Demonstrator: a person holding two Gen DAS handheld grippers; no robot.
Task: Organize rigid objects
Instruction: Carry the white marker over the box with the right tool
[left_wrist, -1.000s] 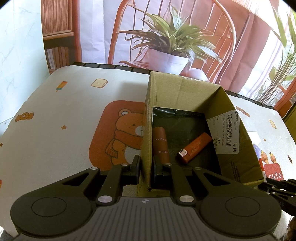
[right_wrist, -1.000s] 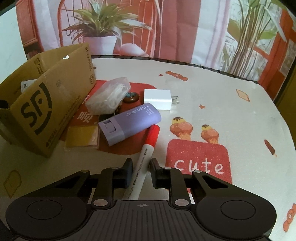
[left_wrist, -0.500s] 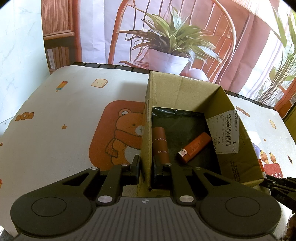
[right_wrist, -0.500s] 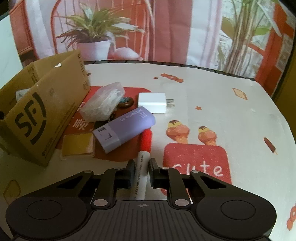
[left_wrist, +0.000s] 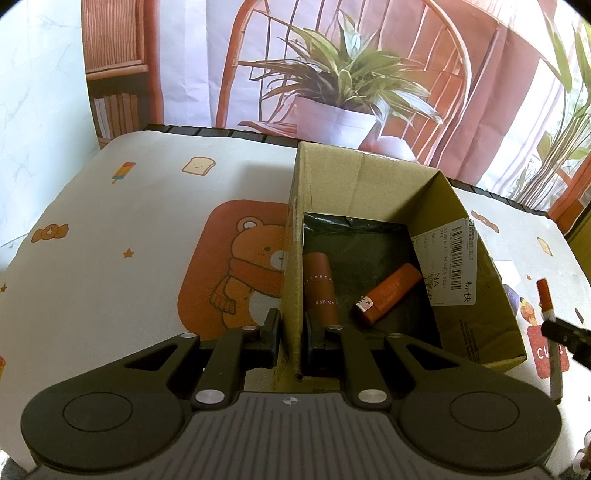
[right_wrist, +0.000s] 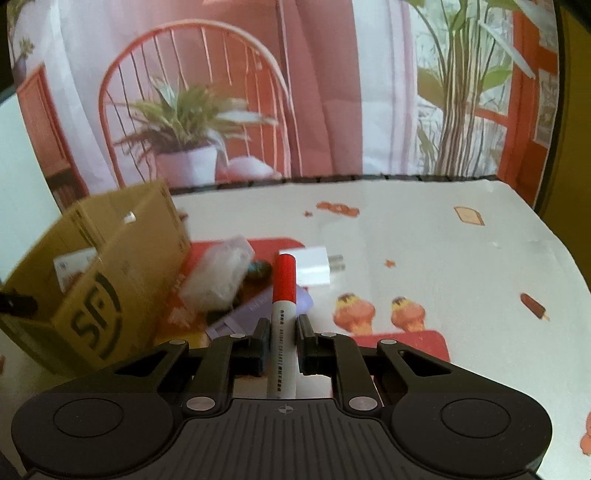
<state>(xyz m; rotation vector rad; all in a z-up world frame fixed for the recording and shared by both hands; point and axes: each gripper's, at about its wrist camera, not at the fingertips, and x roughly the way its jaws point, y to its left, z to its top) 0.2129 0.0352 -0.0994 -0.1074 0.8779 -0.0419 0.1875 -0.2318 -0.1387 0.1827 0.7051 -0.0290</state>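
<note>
- We have lifted the red-capped white marker pen (right_wrist: 283, 317) off the cloth since a second ago; our right gripper (right_wrist: 283, 338) is clamped on its barrel, cap pointing forward
- Our left gripper (left_wrist: 291, 332) stays pinched on the near wall of the open brown cardboard box (left_wrist: 364, 177)
- We judge the marker goes into the box next, beside the brown roll-on tube (left_wrist: 320, 288) and orange lighter (left_wrist: 389, 293)
- The white cartoon-print tablecloth (left_wrist: 147, 229) still holds a white charger plug (right_wrist: 314, 269) and a clear plastic case (right_wrist: 218, 277); a printed backdrop with chair and plant stands behind
</note>
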